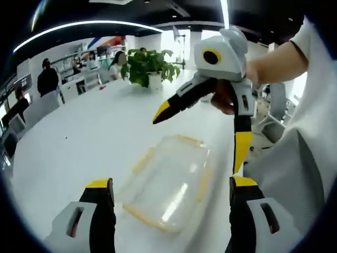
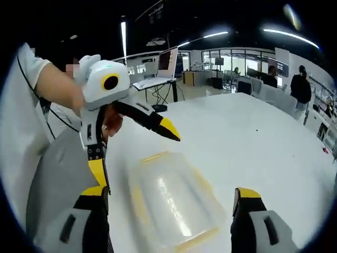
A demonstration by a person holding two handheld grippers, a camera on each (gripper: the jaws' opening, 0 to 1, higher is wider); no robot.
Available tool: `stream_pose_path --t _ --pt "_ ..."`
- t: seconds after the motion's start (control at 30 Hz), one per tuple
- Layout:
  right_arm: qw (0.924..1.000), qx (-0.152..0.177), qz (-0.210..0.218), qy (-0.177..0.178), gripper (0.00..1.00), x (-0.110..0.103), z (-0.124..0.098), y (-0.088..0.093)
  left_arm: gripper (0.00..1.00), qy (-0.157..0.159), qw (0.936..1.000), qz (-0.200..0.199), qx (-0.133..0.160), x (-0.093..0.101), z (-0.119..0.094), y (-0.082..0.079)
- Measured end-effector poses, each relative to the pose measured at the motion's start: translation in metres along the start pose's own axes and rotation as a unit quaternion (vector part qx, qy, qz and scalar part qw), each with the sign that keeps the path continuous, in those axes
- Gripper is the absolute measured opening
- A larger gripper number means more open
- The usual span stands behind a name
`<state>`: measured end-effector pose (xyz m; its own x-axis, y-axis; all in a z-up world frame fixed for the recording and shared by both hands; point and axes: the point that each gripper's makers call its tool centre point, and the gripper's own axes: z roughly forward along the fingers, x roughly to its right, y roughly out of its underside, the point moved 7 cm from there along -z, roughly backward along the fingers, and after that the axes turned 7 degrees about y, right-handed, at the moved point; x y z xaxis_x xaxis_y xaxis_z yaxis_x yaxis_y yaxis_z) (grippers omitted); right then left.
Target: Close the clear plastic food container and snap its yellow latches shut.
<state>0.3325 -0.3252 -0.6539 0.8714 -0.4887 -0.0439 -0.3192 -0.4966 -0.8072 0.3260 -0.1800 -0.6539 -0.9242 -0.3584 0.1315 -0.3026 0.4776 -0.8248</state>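
Left gripper view: clear container on table (lid on), both hand-held grippers open.

Both views look down from above at the white counter, close to the clear container lying low in the centre of each frame. The left gripper view faces the potted plant at upper centre, with the right hand-held gripper at its upper right. The right gripper view faces roughly the opposite way, with the left hand-held gripper at its upper left.
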Motion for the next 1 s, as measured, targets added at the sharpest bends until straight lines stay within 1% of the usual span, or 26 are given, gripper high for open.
stream_pose_path --t 0.07,0.13,0.2,0.3,0.5,0.67,0.93,1.0 --pt "1.0000 0.001 -0.001 0.003 0.99 -0.002 -0.003 0.002 0.95 -0.004 0.9999 -0.013 0.010 -0.001 -0.002 -0.001" --pt "0.9999 0.010 -0.004 0.005 0.99 -0.003 -0.006 0.003 0.96 -0.003 0.9997 -0.018 0.014 -0.002 -0.004 0.001" --pt "0.9999 0.013 0.003 0.006 0.99 -0.004 -0.008 0.005 0.97 -0.004 0.9995 -0.025 0.021 -0.003 -0.006 0.002" --pt "0.9995 0.030 0.007 0.011 0.99 -0.006 -0.012 0.006 0.97 -0.008 0.9992 -0.029 0.024 -0.003 -0.010 0.005" --pt "0.9989 0.035 0.018 0.024 0.99 -0.009 -0.019 0.012 0.98 -0.010 0.9988 -0.034 0.033 0.001 -0.014 0.007" --pt "0.9986 0.037 0.023 0.030 0.99 -0.013 -0.024 0.017 0.98 -0.014 0.9987 -0.026 0.041 0.006 -0.019 0.007" --pt "0.9976 0.044 0.025 0.047 0.99 -0.020 -0.031 0.018 0.98 -0.016 0.9984 -0.025 0.049 0.011 -0.024 0.007" --pt "0.9971 0.048 0.032 0.049 0.99 -0.023 -0.033 0.018 0.98 -0.017 0.9980 -0.028 0.054 0.013 -0.027 0.007"
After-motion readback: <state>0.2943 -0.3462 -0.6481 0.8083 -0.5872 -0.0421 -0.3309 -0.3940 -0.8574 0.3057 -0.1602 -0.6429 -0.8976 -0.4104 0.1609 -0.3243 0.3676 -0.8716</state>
